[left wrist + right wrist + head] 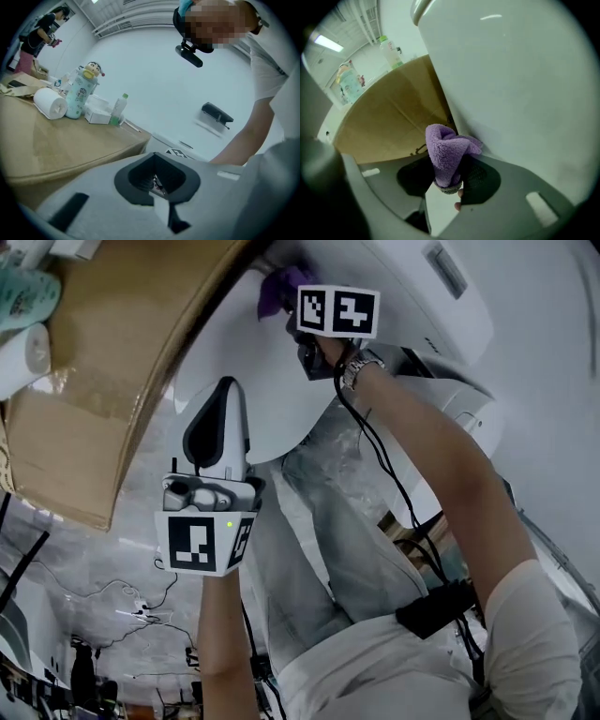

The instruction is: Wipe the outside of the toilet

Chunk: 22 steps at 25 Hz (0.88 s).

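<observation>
1. Right gripper [449, 183]: jaws clamped on the purple cloth [447, 152], leaving a bunched tuft free, we judge for rubbing.
2. The cloth touches the toilet [520, 84] on its white outer wall.
3. The cloth's long axis runs along the jaws. Its free end points far and folds right onto the wall.
4. Left gripper [157, 180]: jaws together, empty, well apart from the toilet, probably to stay clear of the wiping.

A: Head view?
B: Steeply down, over both arms.
A: Gripper views?
B: Right: hard against the glossy white ceramic toilet [511, 84]. Left: tilted up toward the person. All three share the large brown cardboard box [103, 381], left of jaws.
</observation>
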Available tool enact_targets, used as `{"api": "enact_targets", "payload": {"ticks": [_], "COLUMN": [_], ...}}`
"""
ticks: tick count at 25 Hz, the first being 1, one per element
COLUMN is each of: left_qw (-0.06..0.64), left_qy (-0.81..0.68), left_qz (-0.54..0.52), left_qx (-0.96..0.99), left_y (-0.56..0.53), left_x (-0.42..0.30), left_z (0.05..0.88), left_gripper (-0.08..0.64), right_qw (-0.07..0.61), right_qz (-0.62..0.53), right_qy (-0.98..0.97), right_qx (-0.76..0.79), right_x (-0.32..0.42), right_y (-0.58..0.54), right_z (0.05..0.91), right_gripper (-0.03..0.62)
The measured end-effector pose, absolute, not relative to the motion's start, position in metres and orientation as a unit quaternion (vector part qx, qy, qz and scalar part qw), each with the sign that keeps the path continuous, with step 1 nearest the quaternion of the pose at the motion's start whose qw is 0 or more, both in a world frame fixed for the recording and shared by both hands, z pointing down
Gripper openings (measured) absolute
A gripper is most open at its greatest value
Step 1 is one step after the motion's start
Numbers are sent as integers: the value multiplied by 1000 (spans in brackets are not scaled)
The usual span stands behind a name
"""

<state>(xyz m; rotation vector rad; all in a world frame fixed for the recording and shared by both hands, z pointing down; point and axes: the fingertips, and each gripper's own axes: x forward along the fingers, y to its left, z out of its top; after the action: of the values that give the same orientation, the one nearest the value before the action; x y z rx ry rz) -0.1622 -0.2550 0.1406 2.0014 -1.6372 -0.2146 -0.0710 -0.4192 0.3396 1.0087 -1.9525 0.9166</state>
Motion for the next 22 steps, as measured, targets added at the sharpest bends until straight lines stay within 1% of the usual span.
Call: {"api": "enact_targets", "payload": {"ticks": [3,7,13,15,18,22], "left_qw": [265,269,271,268,273,272], "left_qy": [-635,-673,-684,-681,-679,-679], "left_qz": [-84,-95,-88,-80,-69,-66], "left_qx": [720,682,672,677,678,678], "left_y": [-243,-227,-208,-203,-192,-178], "left_x": [-160,-172,-186,-191,-201,-221], "left_z": [141,151,159,163,172,174], "left_gripper": [6,6,6,6,6,6], "right_qw": [386,415,481,503,537,548], "right_qz": [334,296,168,141,137,153], "right_qy": [-791,-799,-809,-805,-796,-797], "right_qx": [337,319,295,279,244,202], "right_x": [-65,-58,-80,-94,-112,-143], "right_y": [-408,-405,-419,-420,-408,-370], "right_z": [341,348,364,375,392,405], "right_gripper": [143,143,143,143,141,140]}}
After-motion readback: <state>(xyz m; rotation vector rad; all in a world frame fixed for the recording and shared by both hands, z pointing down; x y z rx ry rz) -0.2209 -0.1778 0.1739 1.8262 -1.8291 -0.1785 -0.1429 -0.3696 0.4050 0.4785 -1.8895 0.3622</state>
